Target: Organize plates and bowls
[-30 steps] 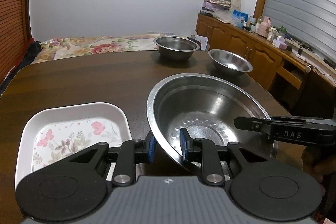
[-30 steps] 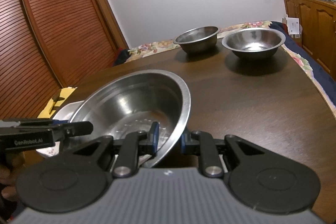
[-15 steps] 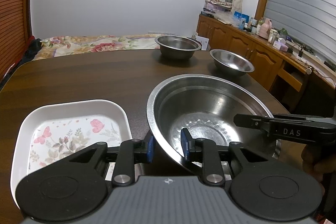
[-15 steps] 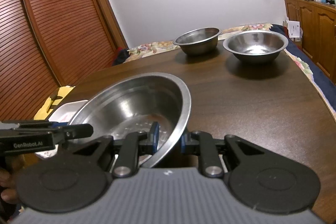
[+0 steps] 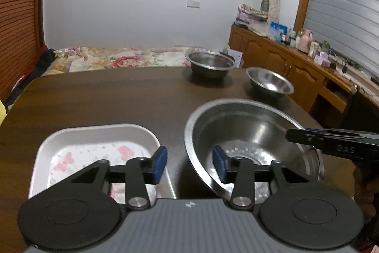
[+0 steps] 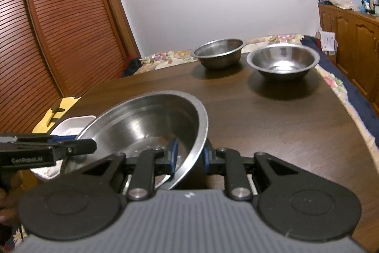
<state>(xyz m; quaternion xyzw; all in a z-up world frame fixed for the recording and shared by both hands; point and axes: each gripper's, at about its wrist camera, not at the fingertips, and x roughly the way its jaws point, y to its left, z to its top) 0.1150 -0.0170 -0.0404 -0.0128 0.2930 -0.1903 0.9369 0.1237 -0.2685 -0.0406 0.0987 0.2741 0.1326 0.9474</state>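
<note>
A large steel bowl (image 5: 248, 132) is tilted above the brown table, also in the right wrist view (image 6: 146, 120). My right gripper (image 6: 188, 154) is shut on its right rim. My left gripper (image 5: 189, 164) is open, its jaws wide on either side of the bowl's left rim without touching it. A white floral plate (image 5: 99, 146) lies on the table at the left, under the left finger. Two smaller steel bowls (image 5: 212, 63) (image 5: 270, 82) stand at the far side of the table; both also show in the right wrist view (image 6: 219, 52) (image 6: 283, 61).
The round wooden table (image 6: 272, 125) ends close on the right, with a bed with floral bedding (image 5: 118, 58) behind it. A wooden cabinet (image 5: 296, 68) with clutter stands to the right. Slatted wooden doors (image 6: 47, 27) are at the left.
My left gripper has opened and let go of the large bowl's left rim. The right gripper still holds the bowl, which has tilted slightly.
</note>
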